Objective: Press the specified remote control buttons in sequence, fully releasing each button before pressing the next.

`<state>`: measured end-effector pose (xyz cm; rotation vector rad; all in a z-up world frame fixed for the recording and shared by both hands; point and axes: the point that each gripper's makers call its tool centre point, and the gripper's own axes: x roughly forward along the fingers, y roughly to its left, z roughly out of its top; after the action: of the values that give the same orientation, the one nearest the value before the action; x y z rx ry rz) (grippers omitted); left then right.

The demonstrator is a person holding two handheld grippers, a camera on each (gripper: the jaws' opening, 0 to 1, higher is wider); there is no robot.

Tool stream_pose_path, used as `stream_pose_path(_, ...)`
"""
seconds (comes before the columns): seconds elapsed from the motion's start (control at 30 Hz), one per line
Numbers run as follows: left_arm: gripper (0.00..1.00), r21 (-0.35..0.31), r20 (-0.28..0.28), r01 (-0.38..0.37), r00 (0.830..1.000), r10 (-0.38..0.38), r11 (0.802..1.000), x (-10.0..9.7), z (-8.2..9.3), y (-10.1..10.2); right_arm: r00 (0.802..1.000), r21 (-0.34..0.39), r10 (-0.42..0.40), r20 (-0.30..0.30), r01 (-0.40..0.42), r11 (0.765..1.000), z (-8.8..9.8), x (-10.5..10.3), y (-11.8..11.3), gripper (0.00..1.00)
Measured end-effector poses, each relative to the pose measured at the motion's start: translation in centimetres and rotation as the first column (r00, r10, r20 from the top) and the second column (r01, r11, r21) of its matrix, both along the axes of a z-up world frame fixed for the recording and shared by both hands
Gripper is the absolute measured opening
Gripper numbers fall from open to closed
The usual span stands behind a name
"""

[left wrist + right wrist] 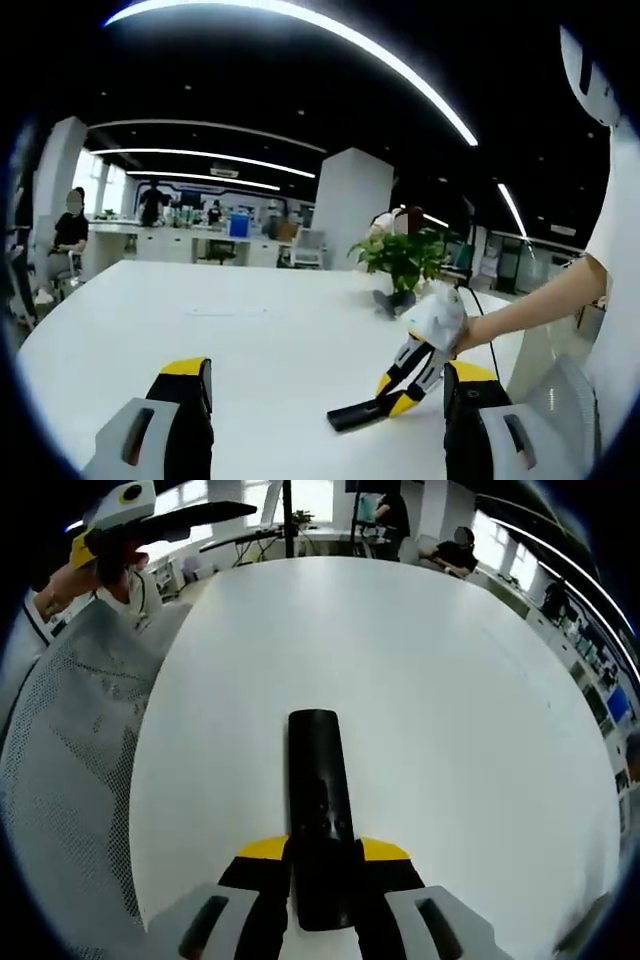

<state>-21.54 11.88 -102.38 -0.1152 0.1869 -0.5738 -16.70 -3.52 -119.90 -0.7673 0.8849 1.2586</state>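
Observation:
A black remote control (pixel 319 780) lies lengthwise between the jaws of my right gripper (pixel 322 880), which is shut on its near end, just above the white table (pixel 450 680). In the left gripper view the same remote (pixel 352 413) sticks out low over the table from the right gripper (pixel 405 385), held by a person's hand (pixel 468 335). My left gripper (pixel 328 370) is open, its yellow-tipped jaws wide apart with nothing between them. It appears at the top left of the right gripper view (pixel 215 522), raised off the table's edge.
A potted green plant (pixel 405 258) stands on the table's far side. A grey mesh chair (pixel 70 750) sits at the table edge near the person. A white pillar (pixel 350 205) and desks with seated people lie beyond.

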Motion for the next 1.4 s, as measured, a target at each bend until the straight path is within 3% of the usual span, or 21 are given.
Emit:
stream_pose_path(0.57, 1.0, 0.005, -0.004, -0.018, 1.0, 0.018, 1.0, -0.4, 0.1, 1.0, 1.0, -0.04, 0.018, -0.008, -0.018, 0.999, 0.0, 4.1, 0.0, 0.22)
stream_pose_path(0.83, 0.99, 0.009, -0.012, -0.029, 1.0, 0.029, 1.0, -0.7, -0.3, 2.5, 1.0, -0.075, 0.018, -0.016, -0.019, 0.997, -0.1, 6.3, -0.1, 0.22)
stream_pose_path(1.4, 0.99, 0.006, -0.006, -0.076, 0.997, 0.076, 0.997, -1.5, 0.7, 3.4, 0.999, -0.135, -0.022, -0.037, 0.017, 0.991, -0.1, 10.8, -0.5, 0.22)
